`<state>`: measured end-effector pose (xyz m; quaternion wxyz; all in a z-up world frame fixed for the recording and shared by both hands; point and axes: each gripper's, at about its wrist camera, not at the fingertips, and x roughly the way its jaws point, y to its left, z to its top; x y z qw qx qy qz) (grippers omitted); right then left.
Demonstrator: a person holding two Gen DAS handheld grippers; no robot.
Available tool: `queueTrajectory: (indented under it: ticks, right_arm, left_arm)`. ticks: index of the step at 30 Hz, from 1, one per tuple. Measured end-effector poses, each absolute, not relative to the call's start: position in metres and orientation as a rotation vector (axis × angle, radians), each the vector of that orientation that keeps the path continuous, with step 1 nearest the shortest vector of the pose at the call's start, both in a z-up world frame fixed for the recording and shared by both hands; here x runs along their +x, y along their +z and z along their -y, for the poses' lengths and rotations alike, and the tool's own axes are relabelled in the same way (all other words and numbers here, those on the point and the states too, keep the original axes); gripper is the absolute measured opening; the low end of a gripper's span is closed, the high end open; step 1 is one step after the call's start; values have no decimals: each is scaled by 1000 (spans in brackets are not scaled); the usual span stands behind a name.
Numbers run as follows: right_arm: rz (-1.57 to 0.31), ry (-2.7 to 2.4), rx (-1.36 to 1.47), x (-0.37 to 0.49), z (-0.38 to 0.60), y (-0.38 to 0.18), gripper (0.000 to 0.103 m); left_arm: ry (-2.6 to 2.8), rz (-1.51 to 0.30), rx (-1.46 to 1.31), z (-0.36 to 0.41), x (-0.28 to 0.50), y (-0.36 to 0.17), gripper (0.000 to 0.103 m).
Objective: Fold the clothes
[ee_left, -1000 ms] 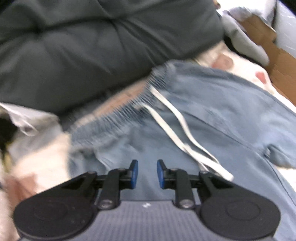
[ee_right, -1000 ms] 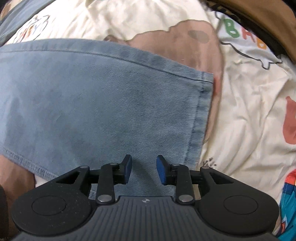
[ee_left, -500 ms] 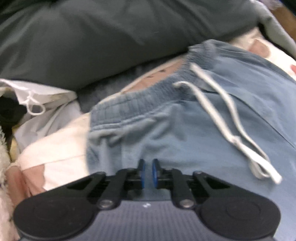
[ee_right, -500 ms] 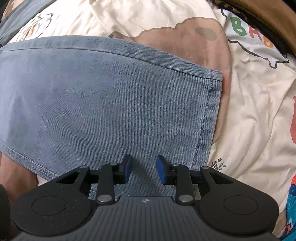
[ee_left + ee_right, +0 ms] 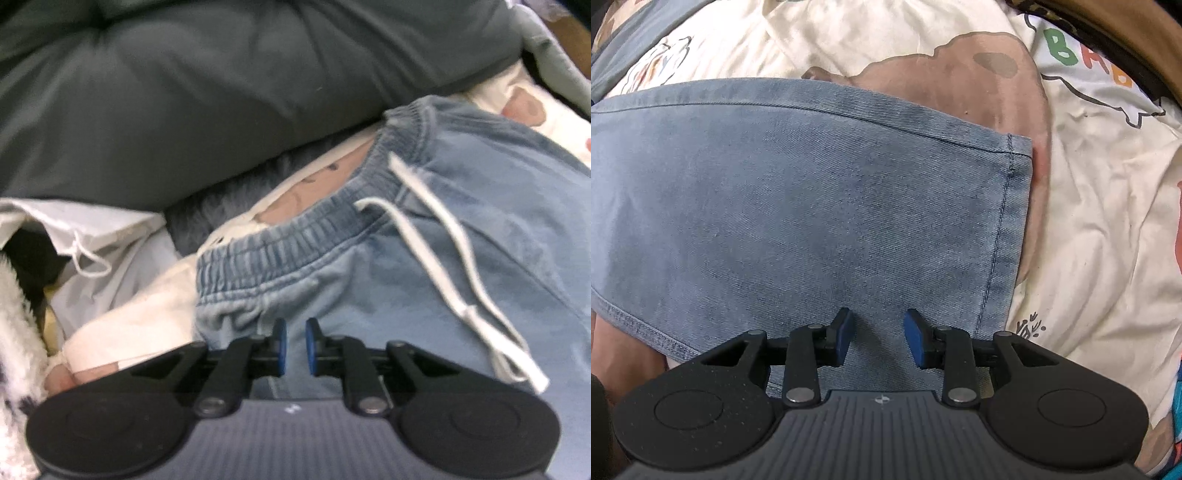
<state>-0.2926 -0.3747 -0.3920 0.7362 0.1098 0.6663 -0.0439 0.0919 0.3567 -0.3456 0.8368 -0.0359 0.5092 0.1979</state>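
Note:
Light blue denim trousers (image 5: pixel 461 258) lie flat on a cartoon-print bedsheet (image 5: pixel 1089 221). In the left wrist view their elastic waistband (image 5: pixel 295 243) curves across the middle, and a white drawstring (image 5: pixel 436 258) trails down to the right. My left gripper (image 5: pixel 295 347) sits just below the waistband's left end, its blue pads nearly together with bunched denim pinched between them. In the right wrist view one trouser leg (image 5: pixel 794 203) lies spread out, with its stitched hem (image 5: pixel 1008 229) at the right. My right gripper (image 5: pixel 879 338) hovers open over the leg near that hem.
A dark grey padded quilt (image 5: pixel 221 92) bulges behind the waistband. A pale drawstring bag (image 5: pixel 103 236) and a white fluffy fabric (image 5: pixel 14 314) lie at the left. A brown fabric edge (image 5: pixel 1108 22) runs along the sheet's far right corner.
My left gripper went from open to closed on the denim below the waistband, which has bunched and shifted left. The right gripper stayed open and drifted slightly along the leg.

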Motion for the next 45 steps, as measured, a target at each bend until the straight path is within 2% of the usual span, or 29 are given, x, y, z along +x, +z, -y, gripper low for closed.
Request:
queueTrajectory:
  ticks: [7, 15, 21, 30, 33, 35, 39, 41, 44, 45]
  right_arm:
    - [-1475, -70, 213, -290, 376, -389, 40]
    - [-1490, -30, 167, -287, 374, -386, 50]
    - [-1498, 8, 135, -286, 372, -384, 60]
    - [-1513, -2, 176, -283, 386, -374, 58]
    - [-1492, -8, 189, -282, 396, -360, 58]
    - [-1463, -11, 206, -281, 404, -349, 58]
    - [-1389, -39, 224, -274, 422, -323, 58]
    - [-1352, -49, 232, -295, 421, -329, 58]
    - [-1297, -57, 246, -270, 396, -345, 58]
    - [-1284, -57, 250, -263, 405, -332, 58]
  left_arm:
    - [354, -1051, -49, -328, 91, -334, 18]
    - [291, -1096, -46, -298, 96, -357, 18]
    - [349, -1146, -41, -310, 103, -386, 21]
    - [421, -1202, -47, -335, 117, -363, 21]
    - [412, -1198, -53, -338, 117, -342, 24]
    - [407, -1189, -60, -339, 118, -329, 33]
    - [390, -1162, -88, -331, 127, -302, 39]
    - [370, -1149, -102, -323, 133, -291, 49]
    - [326, -1128, -116, -310, 144, -273, 53]
    - [319, -1123, -125, -305, 147, -267, 54]
